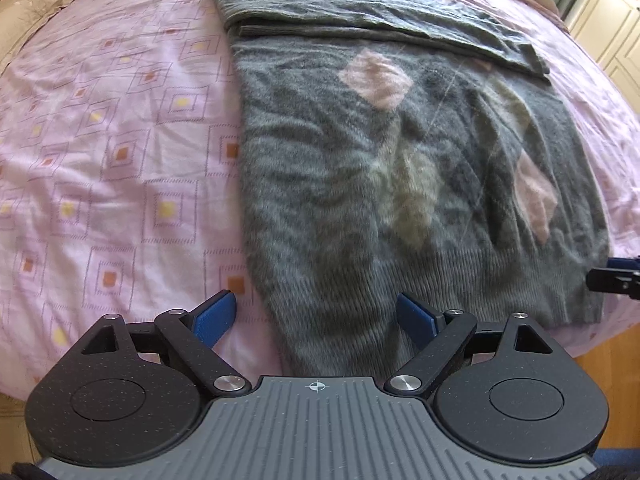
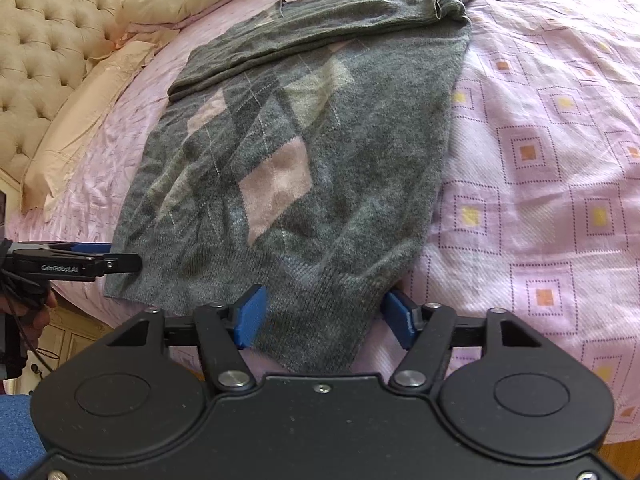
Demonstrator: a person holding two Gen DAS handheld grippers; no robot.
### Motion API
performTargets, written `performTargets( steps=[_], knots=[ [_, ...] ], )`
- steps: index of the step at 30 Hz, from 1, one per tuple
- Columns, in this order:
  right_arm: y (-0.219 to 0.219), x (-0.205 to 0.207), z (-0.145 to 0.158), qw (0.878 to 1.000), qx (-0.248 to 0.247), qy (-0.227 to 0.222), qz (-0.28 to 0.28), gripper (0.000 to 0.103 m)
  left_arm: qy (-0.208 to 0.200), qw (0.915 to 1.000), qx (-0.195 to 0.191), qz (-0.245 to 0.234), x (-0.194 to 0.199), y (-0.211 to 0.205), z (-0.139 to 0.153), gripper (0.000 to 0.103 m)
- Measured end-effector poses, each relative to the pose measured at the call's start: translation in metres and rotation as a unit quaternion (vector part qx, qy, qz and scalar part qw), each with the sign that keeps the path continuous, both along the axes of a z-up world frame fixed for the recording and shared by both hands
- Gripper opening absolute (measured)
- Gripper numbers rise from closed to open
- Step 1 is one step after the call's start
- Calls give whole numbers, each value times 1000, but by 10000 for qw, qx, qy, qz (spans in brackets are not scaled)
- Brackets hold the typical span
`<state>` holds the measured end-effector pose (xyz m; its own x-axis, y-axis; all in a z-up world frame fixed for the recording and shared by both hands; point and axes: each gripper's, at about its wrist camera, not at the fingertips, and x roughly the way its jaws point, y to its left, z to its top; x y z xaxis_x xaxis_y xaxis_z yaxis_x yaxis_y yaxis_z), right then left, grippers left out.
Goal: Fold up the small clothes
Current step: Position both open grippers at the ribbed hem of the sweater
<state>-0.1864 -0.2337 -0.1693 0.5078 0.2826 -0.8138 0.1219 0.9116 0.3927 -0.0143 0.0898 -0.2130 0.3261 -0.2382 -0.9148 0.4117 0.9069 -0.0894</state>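
Note:
A grey argyle sweater [image 1: 400, 184] with pink diamonds lies flat on the pink patterned bedspread [image 1: 120, 140], its sleeves folded across the chest at the far end. My left gripper [image 1: 316, 318] is open, its blue pads on either side of the near left hem corner. The right gripper [image 1: 616, 278] shows at the hem's other corner. In the right wrist view the sweater [image 2: 320, 168] runs away from me, and my right gripper [image 2: 325, 318] is open, straddling the ribbed hem corner. The left gripper [image 2: 80, 262] hovers at the far hem corner.
A tufted beige headboard [image 2: 36, 60] and pillows [image 2: 80, 120] are at the bed's left in the right wrist view. A hand [image 2: 36, 312] holds the left gripper. Wooden floor [image 1: 608, 356] lies past the bed edge, and cream cupboard doors [image 1: 616, 20] stand beyond.

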Motion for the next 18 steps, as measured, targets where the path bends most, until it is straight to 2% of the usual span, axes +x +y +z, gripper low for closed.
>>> performTargets(
  steps=[3,8,12,14,16,18],
  knots=[
    [3,6,1,9999,-38,4,94,76,-61,10000,-70,32,9,-1,0,84],
    [4,11,1,10000,-31,19,89,77,-9,9991,-344,253,21,5,1,79],
    [2,13,0,10000,60,65,-11,76,-76,9992,-369,124,18,8,1,77],
    [-1,14,1,9998,127,110,-122,72,-112,9990,-399,143,17,11,2,72],
    [-6,15,0,9991,224,183,-295,61,-91,9985,-491,227,17,14,3,69],
    [-12,16,-1,9979,335,265,-482,55,-44,9977,-577,352,19,18,3,67]
  ],
)
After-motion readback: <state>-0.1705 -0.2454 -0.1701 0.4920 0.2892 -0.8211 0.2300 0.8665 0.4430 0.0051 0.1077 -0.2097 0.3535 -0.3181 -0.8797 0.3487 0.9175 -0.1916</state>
